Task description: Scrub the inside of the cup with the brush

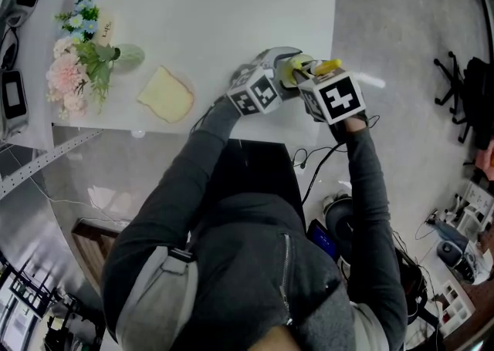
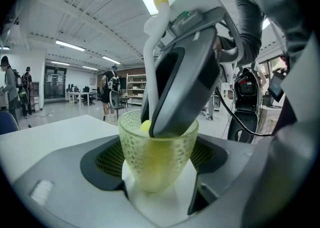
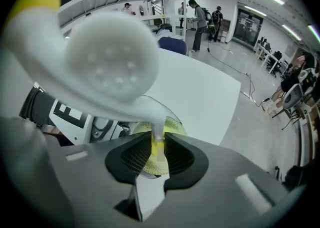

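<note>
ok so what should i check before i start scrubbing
1. Cup held in left gripper: ok, its jaws sit against both sides.
2. Brush held in right gripper: ok, jaws closed on its thin stem.
3. Brush head inside the cup: ok, the left gripper view shows its yellow end below the rim.
4. Cup mouth facing up: ok, roughly upright.
5. Brush head reaching the cup's bottom: cannot tell, the right gripper's body hides it.
6. Cup resting on the table or lifted off it: cannot tell.
</note>
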Motion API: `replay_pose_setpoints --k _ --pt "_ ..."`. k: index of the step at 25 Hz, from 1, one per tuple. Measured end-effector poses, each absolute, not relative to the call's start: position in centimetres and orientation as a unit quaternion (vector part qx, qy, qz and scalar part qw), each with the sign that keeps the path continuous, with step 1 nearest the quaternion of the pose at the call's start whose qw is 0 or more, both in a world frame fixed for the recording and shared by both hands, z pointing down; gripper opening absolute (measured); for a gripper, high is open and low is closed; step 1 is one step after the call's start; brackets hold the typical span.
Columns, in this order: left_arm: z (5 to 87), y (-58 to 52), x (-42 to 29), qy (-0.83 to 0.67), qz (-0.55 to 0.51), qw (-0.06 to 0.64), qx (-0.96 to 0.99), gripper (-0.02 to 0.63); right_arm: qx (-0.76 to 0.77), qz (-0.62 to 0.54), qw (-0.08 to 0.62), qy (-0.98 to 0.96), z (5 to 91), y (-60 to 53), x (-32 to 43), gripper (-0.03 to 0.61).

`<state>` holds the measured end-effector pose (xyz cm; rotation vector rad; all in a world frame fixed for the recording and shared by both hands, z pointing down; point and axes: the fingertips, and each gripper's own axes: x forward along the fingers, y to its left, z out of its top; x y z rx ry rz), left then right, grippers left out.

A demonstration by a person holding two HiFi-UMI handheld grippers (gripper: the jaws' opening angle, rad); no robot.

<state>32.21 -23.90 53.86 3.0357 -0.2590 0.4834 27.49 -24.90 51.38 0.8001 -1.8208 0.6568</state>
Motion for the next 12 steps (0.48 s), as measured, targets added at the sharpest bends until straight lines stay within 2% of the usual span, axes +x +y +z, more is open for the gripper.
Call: replay_pose_setpoints --k 12 --pt "53.8 -24.0 32.1 -0.082 0.175 0.05 0.98 0.387 0.35 0.276 0.458 -0.769 48.9 -24.7 28.1 0.083"
